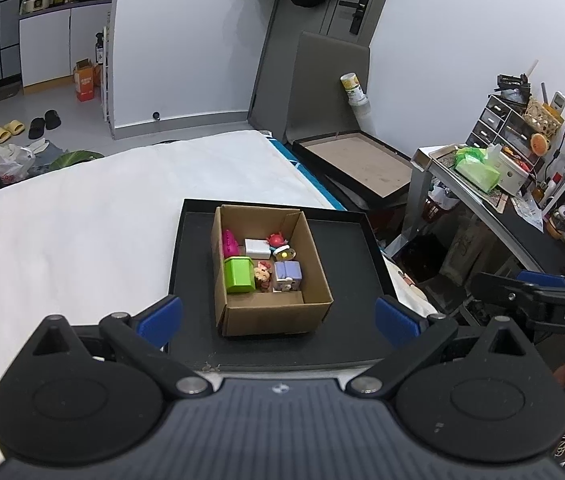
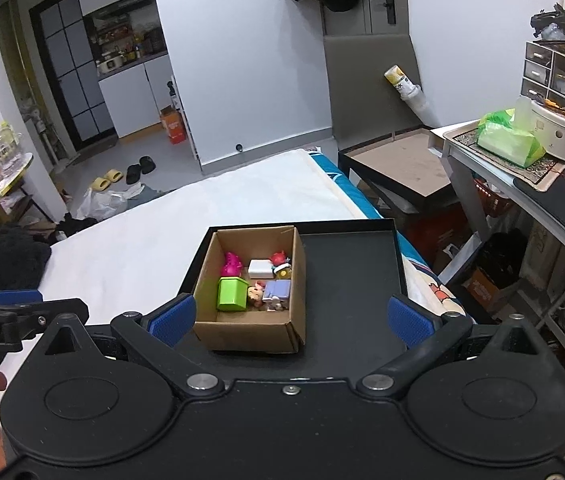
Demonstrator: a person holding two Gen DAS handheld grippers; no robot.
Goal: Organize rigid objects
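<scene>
A small cardboard box stands on a black tray on the white bed. Inside it lie several small toys: a green block, a magenta figure, a white block, a red figure, a lilac block and a small pink figure. My left gripper hovers open in front of the box, empty. My right gripper is open too, nothing between its fingers.
The white bed spreads left of the tray. A second dark tray leans at the bed's far right corner. A cluttered desk with a green pack stands to the right. Shoes and bags lie on the floor beyond.
</scene>
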